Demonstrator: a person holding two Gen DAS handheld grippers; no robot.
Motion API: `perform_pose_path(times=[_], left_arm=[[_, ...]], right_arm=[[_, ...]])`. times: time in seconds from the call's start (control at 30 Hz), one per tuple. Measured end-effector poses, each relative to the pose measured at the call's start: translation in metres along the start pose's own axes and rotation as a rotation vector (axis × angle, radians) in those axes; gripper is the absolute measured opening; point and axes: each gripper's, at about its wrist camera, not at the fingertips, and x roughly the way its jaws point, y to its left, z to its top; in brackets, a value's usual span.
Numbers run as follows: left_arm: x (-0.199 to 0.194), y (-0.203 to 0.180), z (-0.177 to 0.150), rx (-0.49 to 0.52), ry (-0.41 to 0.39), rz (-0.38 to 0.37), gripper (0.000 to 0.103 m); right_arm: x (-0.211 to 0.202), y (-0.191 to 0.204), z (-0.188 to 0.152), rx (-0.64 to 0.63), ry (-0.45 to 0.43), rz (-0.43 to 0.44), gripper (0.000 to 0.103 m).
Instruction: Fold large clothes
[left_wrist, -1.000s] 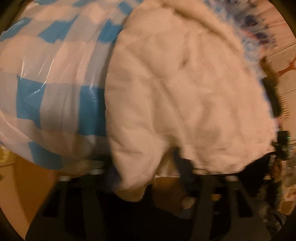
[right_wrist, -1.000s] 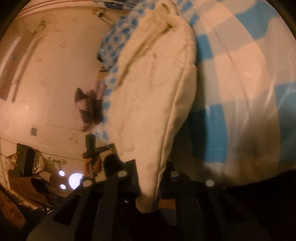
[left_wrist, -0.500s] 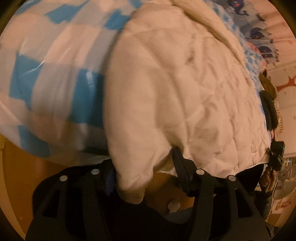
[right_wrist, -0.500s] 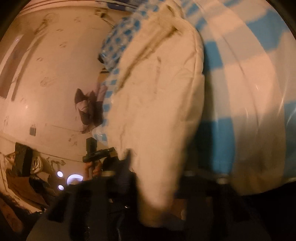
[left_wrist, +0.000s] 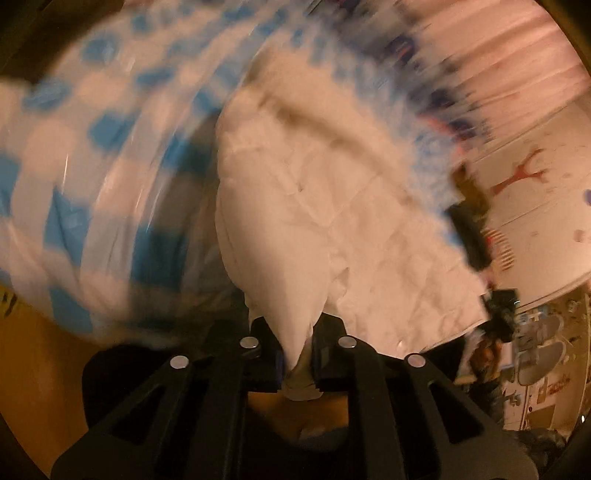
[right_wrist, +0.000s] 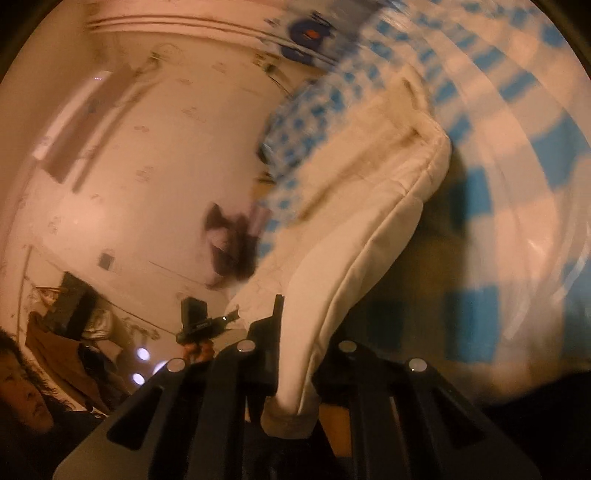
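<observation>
Grippers both clenched on white padded jacket (left_wrist: 295, 229): left gripper (left_wrist: 299, 354), right gripper (right_wrist: 295, 369), above blue-checked sheet (left_wrist: 92, 177).

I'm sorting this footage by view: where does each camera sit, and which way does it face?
Left wrist: on the left gripper, looking along its black fingers at the white padded jacket they pinch, blue checked cover beyond.
Right wrist: on the right gripper, looking along its fingers at the jacket they clamp, wall to the left; the person's face shows at the lower left.
Shared: the jacket and the cover.
</observation>
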Motion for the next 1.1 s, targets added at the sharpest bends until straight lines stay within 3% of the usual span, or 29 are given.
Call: perform_pose_path(times=[0.1,0.13,0.17,0.23,0.37,0.5,0.6,0.73,0.8,0.83,0.87,0.9,0.93,1.0,1.1], left_arm=[[0.044,0.020,0.003,-0.062,0.099,0.119,0.023],[0.050,0.025,0.003,-0.080,0.106,0.138,0.031],[0.052,0.028,0.002,-0.091,0.102,0.148,0.035],[0.057,0.030,0.004,-0.089,0.099,0.174,0.048],[0.061,0.039,0.013,-0.061,0.115,0.232,0.057],[0.054,0.065,0.010,-0.096,0.092,0.138,0.068],[0.064,0.071,0.015,-0.124,0.094,-0.017,0.070],[0.072,0.065,0.017,-0.095,0.141,-0.054,0.073],[0.079,0.053,0.015,-0.046,0.156,-0.029,0.072],[0.086,0.045,0.014,-0.008,0.179,0.014,0.069],[0.087,0.042,0.011,0.014,0.185,0.035,0.059],[0.089,0.034,0.009,0.048,0.183,0.069,0.032],[0.088,0.028,0.008,0.060,0.168,0.087,0.016],[0.066,0.010,0.008,0.083,0.062,0.061,0.009],[0.017,-0.025,0.005,0.132,-0.082,-0.023,0.006]], right_arm=[[0.012,-0.020,-0.005,0.066,0.075,-0.070,0.018],[0.013,-0.023,-0.006,0.079,0.083,-0.085,0.026],[0.014,-0.026,-0.007,0.100,0.092,-0.099,0.043],[0.019,-0.027,-0.007,0.111,0.120,-0.117,0.057],[0.027,-0.026,-0.005,0.114,0.147,-0.120,0.058],[0.025,-0.030,-0.010,0.148,0.140,-0.107,0.058],[0.026,-0.040,-0.012,0.188,0.137,-0.084,0.058],[0.031,-0.042,-0.013,0.182,0.149,-0.072,0.058],[0.033,-0.039,-0.012,0.154,0.147,-0.086,0.049],[0.034,-0.037,-0.011,0.144,0.143,-0.096,0.043],[0.034,-0.036,-0.011,0.141,0.136,-0.108,0.036],[0.034,-0.036,-0.010,0.134,0.127,-0.120,0.025],[0.032,-0.034,-0.010,0.126,0.112,-0.123,0.016],[0.024,-0.025,-0.008,0.107,0.060,-0.085,0.014],[0.004,0.002,-0.004,0.025,-0.048,0.052,0.014]])
